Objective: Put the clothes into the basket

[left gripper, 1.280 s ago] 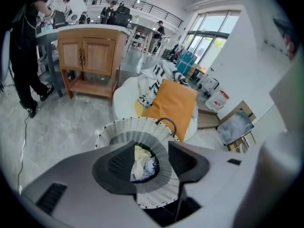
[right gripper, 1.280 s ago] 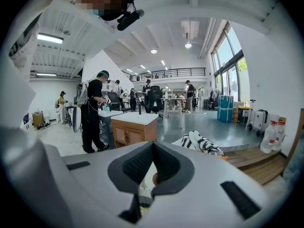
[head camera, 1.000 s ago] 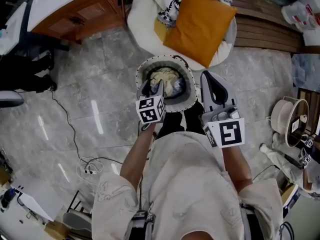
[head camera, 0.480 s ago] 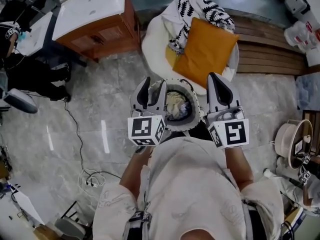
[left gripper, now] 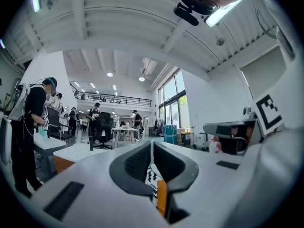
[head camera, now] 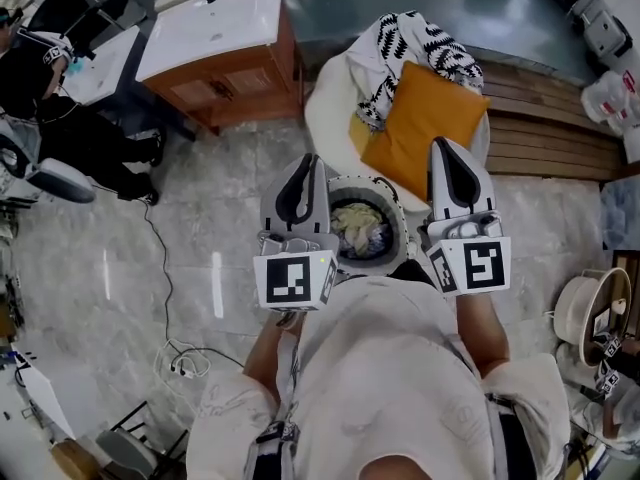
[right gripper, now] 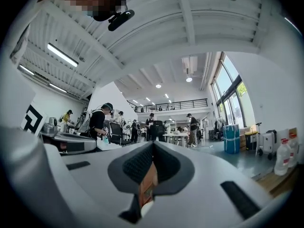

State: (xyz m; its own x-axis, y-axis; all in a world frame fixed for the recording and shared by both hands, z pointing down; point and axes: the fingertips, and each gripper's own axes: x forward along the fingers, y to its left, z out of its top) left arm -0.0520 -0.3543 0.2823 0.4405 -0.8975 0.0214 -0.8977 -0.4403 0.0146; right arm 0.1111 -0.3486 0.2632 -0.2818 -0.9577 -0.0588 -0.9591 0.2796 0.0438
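In the head view a round woven basket (head camera: 398, 208) stands on the floor at my feet, holding pale crumpled clothes (head camera: 358, 228). Beyond it a black-and-white patterned garment (head camera: 405, 43) lies on a white beanbag (head camera: 330, 108), beside an orange cushion (head camera: 425, 123). My left gripper (head camera: 308, 163) is held high above the basket's left side, its jaws closing and met at the tips (left gripper: 152, 145) with nothing between them. My right gripper (head camera: 446, 146) hovers over the basket's right side, shut and empty (right gripper: 153, 146). Both point level across the hall.
A wooden cabinet with a white top (head camera: 225, 38) stands at the back left. A slatted wooden platform (head camera: 545, 118) runs along the right. Cables (head camera: 180, 353) trail over the marble floor, and a spool (head camera: 580, 308) sits at the right. People (left gripper: 33, 122) stand at desks.
Both grippers have risen away from the basket toward the camera. The left one was open inside the basket on the clothes; its jaws have now come together empty.
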